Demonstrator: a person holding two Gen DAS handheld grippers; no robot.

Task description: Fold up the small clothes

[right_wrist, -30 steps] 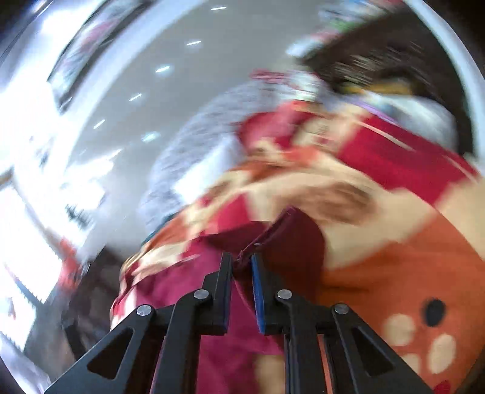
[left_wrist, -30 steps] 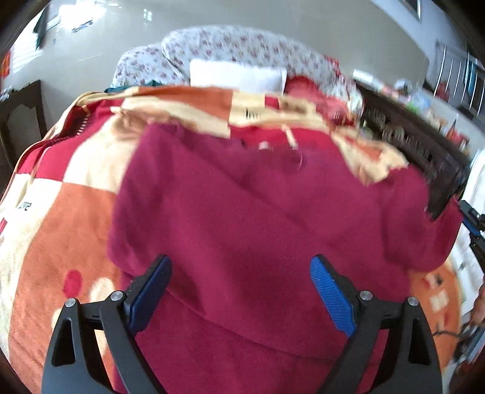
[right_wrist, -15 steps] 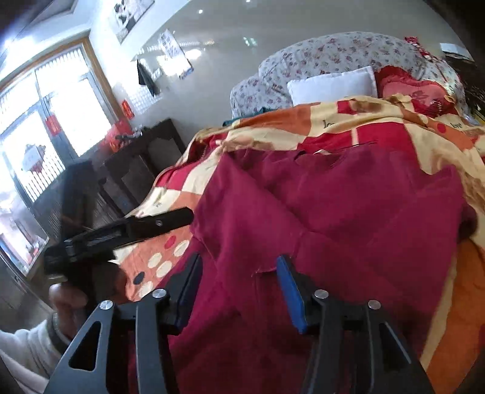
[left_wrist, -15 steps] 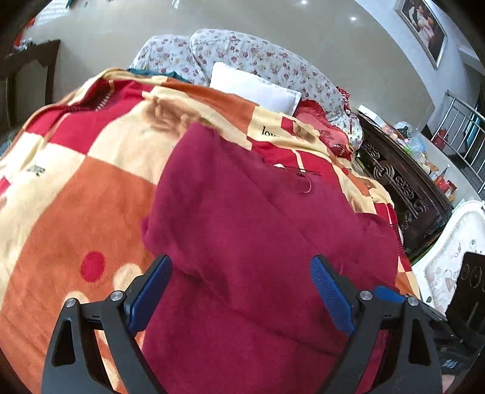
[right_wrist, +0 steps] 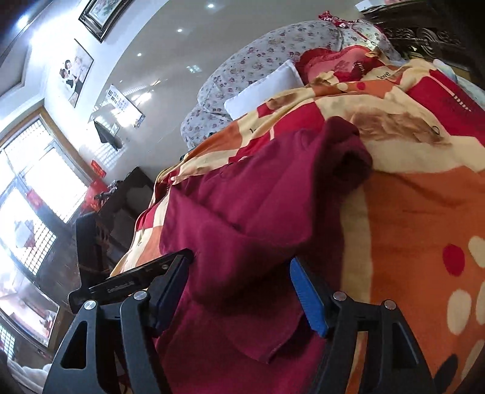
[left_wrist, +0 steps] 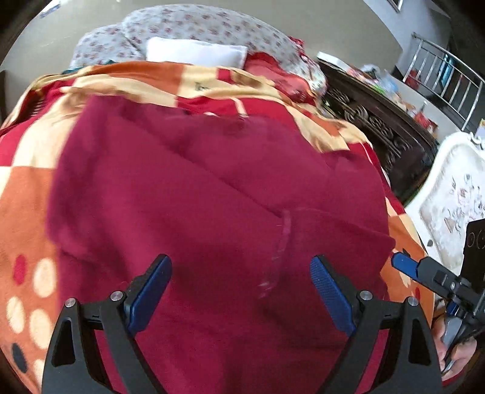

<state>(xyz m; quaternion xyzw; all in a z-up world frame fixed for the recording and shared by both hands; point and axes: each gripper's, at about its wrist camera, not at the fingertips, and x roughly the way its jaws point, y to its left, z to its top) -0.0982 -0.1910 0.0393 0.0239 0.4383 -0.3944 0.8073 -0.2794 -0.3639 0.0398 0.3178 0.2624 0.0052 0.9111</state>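
A dark red garment [left_wrist: 212, 197] lies spread on a patterned orange, red and cream blanket [left_wrist: 27, 212]. My left gripper [left_wrist: 241, 291] is open, its blue pads wide apart just above the near part of the garment. My right gripper [right_wrist: 242, 291] is open too, straddling a folded edge of the same garment [right_wrist: 257, 206] without pinching it. The right gripper's tip also shows in the left wrist view [left_wrist: 406, 268] at the garment's right edge. A rolled sleeve end [right_wrist: 348, 151] lies at the garment's far side.
A white pillow [left_wrist: 194, 54] and floral cushions [left_wrist: 212, 27] lie at the head of the bed. A dark carved wooden cabinet [left_wrist: 379, 127] stands to the right, with a white padded chair [left_wrist: 448, 200] beside it. Dark furniture [right_wrist: 121, 206] stands by the windows.
My right gripper went from shut on the garment to open and let the cloth drop onto the bed. Both grippers have moved lower and closer over the garment.
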